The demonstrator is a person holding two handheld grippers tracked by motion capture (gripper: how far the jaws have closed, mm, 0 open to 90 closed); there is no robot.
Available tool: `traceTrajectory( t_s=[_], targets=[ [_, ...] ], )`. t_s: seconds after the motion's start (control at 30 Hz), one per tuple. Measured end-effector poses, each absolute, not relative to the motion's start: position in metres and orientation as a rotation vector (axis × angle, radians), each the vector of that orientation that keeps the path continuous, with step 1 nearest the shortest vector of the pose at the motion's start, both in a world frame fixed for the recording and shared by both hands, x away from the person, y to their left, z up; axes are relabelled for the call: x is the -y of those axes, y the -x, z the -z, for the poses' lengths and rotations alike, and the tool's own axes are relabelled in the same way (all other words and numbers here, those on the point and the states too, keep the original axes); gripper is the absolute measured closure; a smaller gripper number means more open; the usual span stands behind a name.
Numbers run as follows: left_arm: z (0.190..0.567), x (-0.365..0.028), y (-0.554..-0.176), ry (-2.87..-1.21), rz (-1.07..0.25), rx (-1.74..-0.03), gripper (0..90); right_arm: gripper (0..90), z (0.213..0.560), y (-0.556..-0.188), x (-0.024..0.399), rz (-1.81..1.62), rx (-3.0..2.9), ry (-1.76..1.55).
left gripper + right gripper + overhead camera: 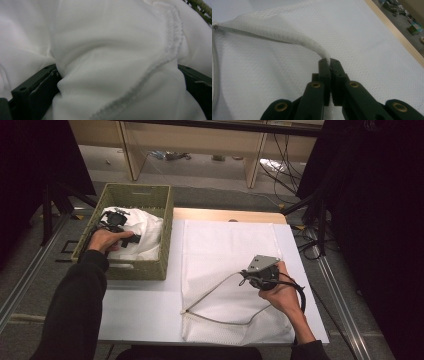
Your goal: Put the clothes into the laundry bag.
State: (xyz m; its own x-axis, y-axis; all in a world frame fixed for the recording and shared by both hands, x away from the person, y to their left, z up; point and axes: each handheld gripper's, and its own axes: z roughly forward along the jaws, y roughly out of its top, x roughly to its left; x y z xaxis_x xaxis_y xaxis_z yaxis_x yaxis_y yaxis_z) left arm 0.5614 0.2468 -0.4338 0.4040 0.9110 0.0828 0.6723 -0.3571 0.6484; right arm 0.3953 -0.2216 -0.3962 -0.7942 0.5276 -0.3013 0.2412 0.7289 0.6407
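Note:
A white mesh bag lies flat on the table. My right gripper is shut on the bag's upper mouth edge and holds it lifted off the lower layer, so the mouth gapes toward the table's front. Its jaws pinch a thin fold of mesh. My left gripper is down inside a woven basket at the table's left, open, with a bulge of white cloth between its wide-apart fingers. The cloth fills the basket.
The basket's rim shows at the top right of the left gripper view. A grey zipper band runs along the bag's mouth. The table's wooden far edge lies beyond the bag. Black stands and cables stand right of the table.

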Motion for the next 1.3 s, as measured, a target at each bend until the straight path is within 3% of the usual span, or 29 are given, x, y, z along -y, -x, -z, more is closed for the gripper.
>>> traceTrajectory(
  t_s=[0.1,0.17,0.23,0.27,0.37,0.5,0.67,0.7,0.73,0.83,0.93,1.0,1.07,1.1,1.13,1.17,1.2,1.23,1.3],
  targets=[
    [0.441,-0.241,-0.565,-2.160,-0.618,-1.299,1.3,89.4,0.397,-0.395,0.222,-0.820,-2.462,-0.589],
    [0.445,-0.245,-0.566,-2.176,-0.635,-1.318,33.7,89.4,0.396,-0.395,0.222,-0.825,-2.463,-0.593],
    [0.439,-0.250,-0.568,-2.167,-0.621,-1.366,47.8,89.4,0.396,-0.395,0.223,-0.823,-2.463,-0.590],
    [0.434,-0.252,-0.568,-2.155,-0.640,-1.406,50.1,89.4,0.396,-0.394,0.223,-0.821,-2.463,-0.590],
    [0.433,-0.258,-0.568,-2.112,-0.707,-1.484,45.2,89.4,0.397,-0.394,0.224,-0.822,-2.461,-0.592],
    [0.438,-0.259,-0.568,-2.103,-0.672,-1.498,19.1,89.4,0.398,-0.393,0.227,-0.823,-2.461,-0.602],
    [0.456,-0.261,-0.572,-2.098,-0.723,-1.477,3.4,89.4,0.398,-0.392,0.228,-0.820,-2.457,-0.612],
    [0.456,-0.261,-0.572,-2.098,-0.723,-1.477,4.0,89.4,0.399,-0.390,0.228,-0.823,-2.454,-0.648],
    [0.459,-0.263,-0.575,-2.086,-0.641,-1.490,11.5,89.4,0.399,-0.392,0.229,-0.819,-2.458,-0.612],
    [0.460,-0.267,-0.573,-1.961,-0.419,-1.531,43.9,89.4,0.400,-0.390,0.228,-0.821,-2.460,-0.634],
    [0.458,-0.264,-0.572,-1.957,-0.357,-1.458,49.5,89.4,0.400,-0.392,0.229,-0.833,-2.467,-0.623],
    [0.453,-0.262,-0.569,-1.954,-0.221,-1.321,49.4,89.4,0.399,-0.393,0.229,-0.836,-2.464,-0.623],
    [0.453,-0.260,-0.568,-1.948,-0.187,-1.287,47.4,89.4,0.399,-0.393,0.228,-0.836,-2.464,-0.624],
    [0.452,-0.258,-0.568,-1.982,-0.214,-1.277,47.4,89.4,0.399,-0.394,0.228,-0.837,-2.465,-0.625],
    [0.451,-0.256,-0.569,-2.000,-0.300,-1.314,39.6,89.4,0.399,-0.395,0.227,-0.836,-2.465,-0.617],
    [0.451,-0.256,-0.569,-2.000,-0.300,-1.314,34.5,89.4,0.399,-0.395,0.227,-0.836,-2.465,-0.617],
    [0.453,-0.253,-0.569,-1.993,-0.445,-1.340,25.7,89.4,0.400,-0.395,0.227,-0.836,-2.472,-0.615],
    [0.454,-0.253,-0.569,-1.999,-0.486,-1.350,18.3,89.4,0.400,-0.396,0.227,-0.835,-2.472,-0.615],
    [0.457,-0.253,-0.569,-2.024,-0.518,-1.366,13.4,89.4,0.400,-0.396,0.227,-0.835,-2.473,-0.612]
  ],
)
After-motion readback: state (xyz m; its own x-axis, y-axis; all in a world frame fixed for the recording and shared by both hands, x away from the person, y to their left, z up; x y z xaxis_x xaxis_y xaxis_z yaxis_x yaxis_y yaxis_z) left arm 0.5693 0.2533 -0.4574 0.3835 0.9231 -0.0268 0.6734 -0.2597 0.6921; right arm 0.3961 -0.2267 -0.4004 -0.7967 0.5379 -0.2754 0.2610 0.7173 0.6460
